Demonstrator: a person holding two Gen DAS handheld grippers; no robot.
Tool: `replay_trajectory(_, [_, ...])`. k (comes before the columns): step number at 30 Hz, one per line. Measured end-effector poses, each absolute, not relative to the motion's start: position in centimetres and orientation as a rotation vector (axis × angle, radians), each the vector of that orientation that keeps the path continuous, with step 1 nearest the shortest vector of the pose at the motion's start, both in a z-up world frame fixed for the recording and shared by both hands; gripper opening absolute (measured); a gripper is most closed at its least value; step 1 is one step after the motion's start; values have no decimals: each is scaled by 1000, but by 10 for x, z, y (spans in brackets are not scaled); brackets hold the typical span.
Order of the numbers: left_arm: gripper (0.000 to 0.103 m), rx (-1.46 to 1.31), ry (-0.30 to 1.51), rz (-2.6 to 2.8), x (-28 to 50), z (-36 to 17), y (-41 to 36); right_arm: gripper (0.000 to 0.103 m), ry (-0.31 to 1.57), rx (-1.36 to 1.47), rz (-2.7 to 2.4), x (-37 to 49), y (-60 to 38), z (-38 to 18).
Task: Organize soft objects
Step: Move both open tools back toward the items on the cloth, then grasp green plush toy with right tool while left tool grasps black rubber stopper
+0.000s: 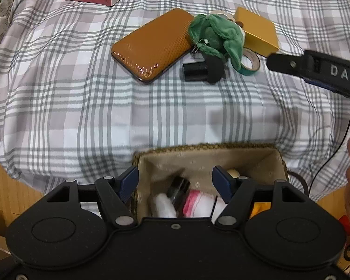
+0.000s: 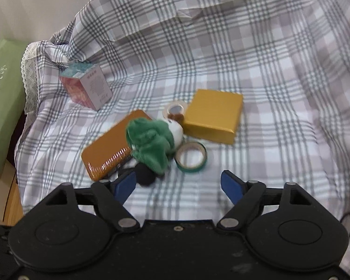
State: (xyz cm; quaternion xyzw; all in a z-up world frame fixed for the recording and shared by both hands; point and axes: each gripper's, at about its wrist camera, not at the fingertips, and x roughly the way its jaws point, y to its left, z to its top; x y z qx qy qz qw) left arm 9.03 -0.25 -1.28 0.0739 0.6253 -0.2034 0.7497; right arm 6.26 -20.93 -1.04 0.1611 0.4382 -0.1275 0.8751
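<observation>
1. The left gripper [image 1: 175, 179] hovers with jaws apart and empty over a lined woven basket [image 1: 263, 150] holding a pink-and-white soft item [image 1: 196, 204].
2. Beyond the basket, a green plush toy [image 2: 151, 140] lies against an orange case [image 2: 109, 149], beside a gold box [image 2: 212, 116].
3. The right gripper [image 2: 178, 183] stands wide and empty just short of the plush toy.

A basket [image 1: 277, 161] is sitting at the near edge of the checked cloth [image 1: 81, 107], with small soft things lying inside it. Farther back, a flat case [image 2: 109, 149] is lying on the cloth. A plush toy [image 2: 151, 142] is resting against its right end. A tape roll [image 2: 191, 157] is lying just right of the toy. A flat box [image 2: 213, 115] is sitting behind the roll. A cube box [image 2: 86, 88] is standing far back on the left.
</observation>
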Motion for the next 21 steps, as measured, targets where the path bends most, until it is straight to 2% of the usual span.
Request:
replay_trajectory(10, [66, 152, 1356, -424, 120, -23, -11, 91, 909, 252, -234, 128, -208, -31])
replay_trajectory(21, [66, 119, 1341, -436, 135, -30, -14, 91, 973, 191, -216, 168, -203, -62])
